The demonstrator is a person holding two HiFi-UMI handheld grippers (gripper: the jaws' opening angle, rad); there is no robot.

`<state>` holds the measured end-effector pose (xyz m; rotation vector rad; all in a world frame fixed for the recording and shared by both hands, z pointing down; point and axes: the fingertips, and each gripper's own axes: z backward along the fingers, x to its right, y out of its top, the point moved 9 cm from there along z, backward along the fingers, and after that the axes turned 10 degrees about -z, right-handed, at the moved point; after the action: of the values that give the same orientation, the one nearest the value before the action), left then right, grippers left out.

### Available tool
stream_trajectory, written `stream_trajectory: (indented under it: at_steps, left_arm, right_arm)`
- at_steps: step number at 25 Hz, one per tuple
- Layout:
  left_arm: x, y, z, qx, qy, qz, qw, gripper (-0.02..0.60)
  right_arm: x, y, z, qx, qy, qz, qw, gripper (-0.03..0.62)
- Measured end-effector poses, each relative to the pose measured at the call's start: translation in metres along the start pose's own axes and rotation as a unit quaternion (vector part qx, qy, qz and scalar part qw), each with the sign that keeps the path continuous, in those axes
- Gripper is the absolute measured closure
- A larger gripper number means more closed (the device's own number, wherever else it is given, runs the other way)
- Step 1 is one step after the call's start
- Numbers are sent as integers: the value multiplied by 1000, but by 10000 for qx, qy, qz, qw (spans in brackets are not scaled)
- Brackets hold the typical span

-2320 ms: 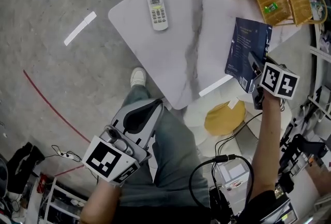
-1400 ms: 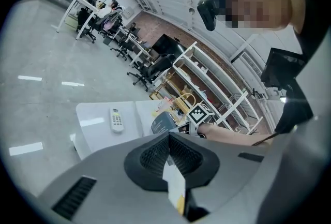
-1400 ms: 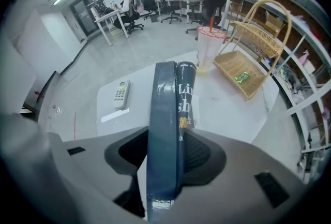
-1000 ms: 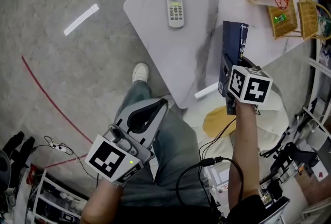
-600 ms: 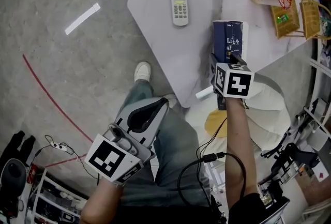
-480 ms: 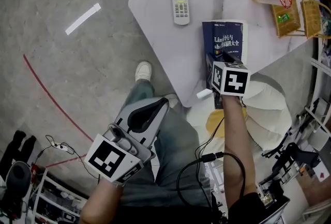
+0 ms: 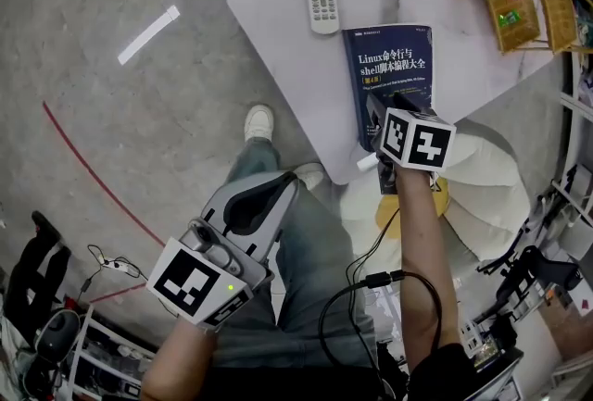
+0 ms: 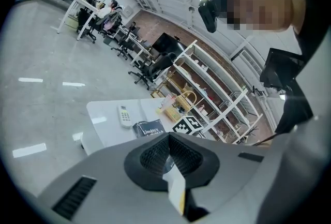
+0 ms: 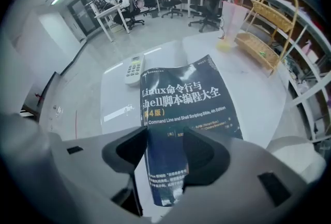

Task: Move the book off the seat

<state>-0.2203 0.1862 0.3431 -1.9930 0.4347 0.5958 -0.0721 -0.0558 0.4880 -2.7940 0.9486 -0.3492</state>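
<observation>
Looking down in the head view, the book (image 7: 389,75) lies flat at centre right on the white surface (image 7: 278,10), off the seat (image 7: 486,181), its near end overhanging the edge beneath the right gripper (image 7: 378,105). In the left gripper view the left gripper (image 8: 170,158) has its jaws together, empty. In the right gripper view the jaws, having just closed slightly, stand apart over the cover without pinching it; they had best lift straight up, not dragging it.
</observation>
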Motion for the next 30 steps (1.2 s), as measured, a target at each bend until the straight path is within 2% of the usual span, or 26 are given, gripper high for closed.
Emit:
stream_trajectory:
  at_steps: [10, 15, 20, 24, 30]
  left_arm:
    - [9, -2, -8, -324, -278, -305, 9986, 575]
    - [29, 10, -20, -351, -484, -603, 9964, 575]
    - [60, 11, -29, -659, -872, -749, 9912, 575]
    - [85, 26, -37, -849, -1175, -1169, 9825, 577]
    - [126, 50, -35, -948, -1190, -1469, 9774, 575]
  right_arm:
    - [6, -21, 21, 329, 187, -203, 9991, 371]
    - [17, -24, 49, 654, 556, -371, 9956, 375]
    - [32, -40, 92, 986, 815, -698, 9893, 407]
    - [39, -42, 129, 1254, 1029, -880, 9828, 430]
    - [47, -47, 196, 1539, 1065, -786, 9792, 458]
